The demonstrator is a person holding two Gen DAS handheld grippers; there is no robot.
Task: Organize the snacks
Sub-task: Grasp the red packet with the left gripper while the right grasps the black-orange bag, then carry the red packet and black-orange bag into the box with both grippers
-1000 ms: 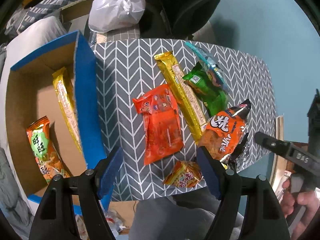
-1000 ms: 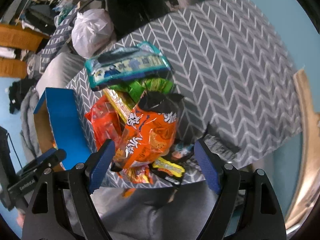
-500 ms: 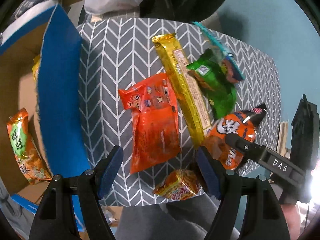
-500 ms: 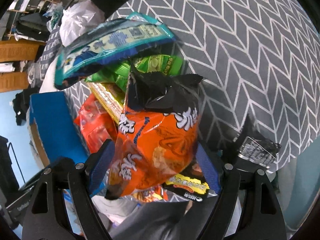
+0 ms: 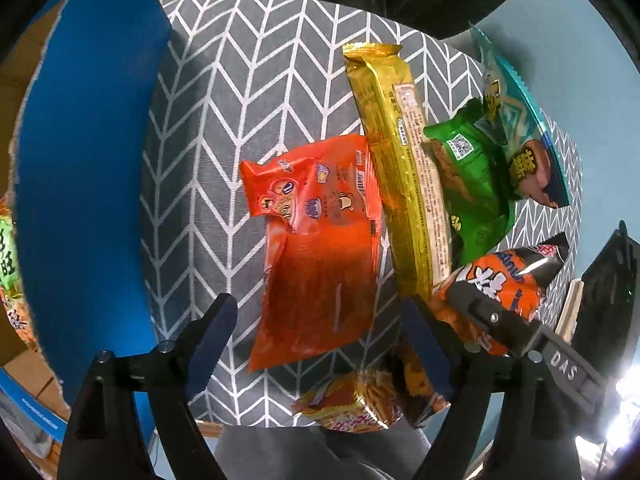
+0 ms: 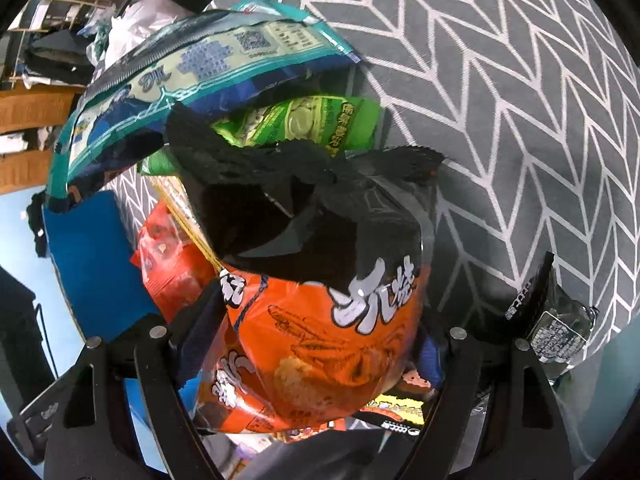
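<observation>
Both tongs gape wide: left (image 5: 316, 336) over lengthwise red packet (image 5: 320, 248), right (image 6: 320, 344) flanking orange bag (image 6: 320, 344).

Glossy wrappers on matt cloth

The orange bag (image 6: 320, 340), red packet (image 5: 320, 248), gold pack (image 5: 400, 168), green bag (image 5: 472, 184) and teal pack (image 6: 200, 72) are shiny, crinkled plastic film. The tablecloth (image 5: 248, 80) is matt woven fabric. The box (image 5: 80, 160) is cardboard, its blue wall smooth, with a rough torn edge.
</observation>
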